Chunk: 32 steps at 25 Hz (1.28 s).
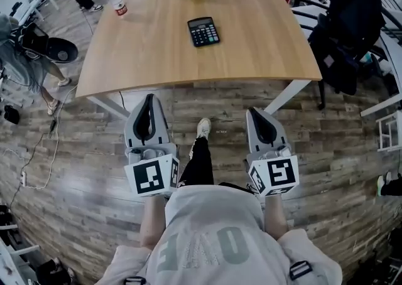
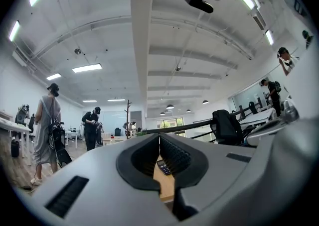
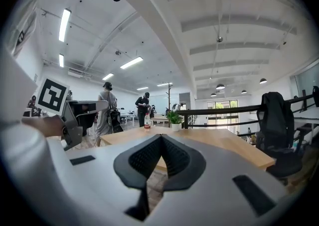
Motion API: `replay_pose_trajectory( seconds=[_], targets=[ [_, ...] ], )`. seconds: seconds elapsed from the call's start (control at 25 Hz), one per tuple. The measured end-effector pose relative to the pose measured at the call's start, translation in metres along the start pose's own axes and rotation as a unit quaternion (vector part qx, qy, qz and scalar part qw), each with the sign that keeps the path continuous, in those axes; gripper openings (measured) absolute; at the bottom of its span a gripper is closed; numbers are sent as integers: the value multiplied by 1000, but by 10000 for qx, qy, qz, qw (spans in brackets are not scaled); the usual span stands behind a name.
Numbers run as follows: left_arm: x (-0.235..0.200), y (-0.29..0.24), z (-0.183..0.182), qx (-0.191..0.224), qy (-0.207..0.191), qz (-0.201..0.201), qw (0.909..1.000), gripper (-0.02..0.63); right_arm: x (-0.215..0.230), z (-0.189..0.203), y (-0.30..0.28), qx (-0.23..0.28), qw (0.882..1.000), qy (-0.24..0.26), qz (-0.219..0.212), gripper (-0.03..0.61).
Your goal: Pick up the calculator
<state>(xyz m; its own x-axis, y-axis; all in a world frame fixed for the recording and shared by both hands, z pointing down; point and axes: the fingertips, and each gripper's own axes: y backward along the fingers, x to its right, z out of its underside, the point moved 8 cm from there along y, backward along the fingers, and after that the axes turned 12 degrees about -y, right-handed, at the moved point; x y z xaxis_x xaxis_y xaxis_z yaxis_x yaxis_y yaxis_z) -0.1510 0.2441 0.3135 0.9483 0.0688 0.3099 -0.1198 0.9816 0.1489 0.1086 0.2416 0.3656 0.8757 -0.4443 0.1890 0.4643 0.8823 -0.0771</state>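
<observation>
Left fingers [image 1: 161,125] and right fingers [image 1: 254,130] pressed together, empty. Calculator [image 1: 203,31] ahead: light, stiff, probably slick; I'd pinch its sides.

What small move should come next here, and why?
Probably bring the left gripper forward over the table edge toward the calculator. It and the right gripper hang over the floor short of the table, fingers shut and empty, and the left gripper view lines up with the calculator.
</observation>
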Motion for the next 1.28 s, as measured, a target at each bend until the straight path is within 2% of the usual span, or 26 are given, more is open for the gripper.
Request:
replay_pose_trajectory(
  seconds=[0.2, 0.44, 0.6, 0.76, 0.96, 1.28],
  targets=[
    [-13, -77, 12, 39, 19, 153, 9999, 9, 17, -16, -71, 10, 9998, 190, 40, 18],
    [-28, -192, 42, -25, 275, 335, 9991, 9, 58, -37, -165, -75, 9994, -28, 334, 18],
    [-33, -259, 55, -69, 396, 489, 9980, 9, 80, -59, -224, -72, 9994, 57, 325, 18],
    [-33, -315, 58, -151, 434, 678, 9966, 9, 92, -82, -277, -318, 9991, 143, 232, 18],
    [-41, -372, 50, -222, 535, 789, 9952, 9, 102, -108, -321, -357, 9992, 28, 195, 17],
    [-41, -415, 46, -283, 537, 795, 9950, 9, 121, -124, -358, -423, 9989, -131, 168, 18]
  ],
)
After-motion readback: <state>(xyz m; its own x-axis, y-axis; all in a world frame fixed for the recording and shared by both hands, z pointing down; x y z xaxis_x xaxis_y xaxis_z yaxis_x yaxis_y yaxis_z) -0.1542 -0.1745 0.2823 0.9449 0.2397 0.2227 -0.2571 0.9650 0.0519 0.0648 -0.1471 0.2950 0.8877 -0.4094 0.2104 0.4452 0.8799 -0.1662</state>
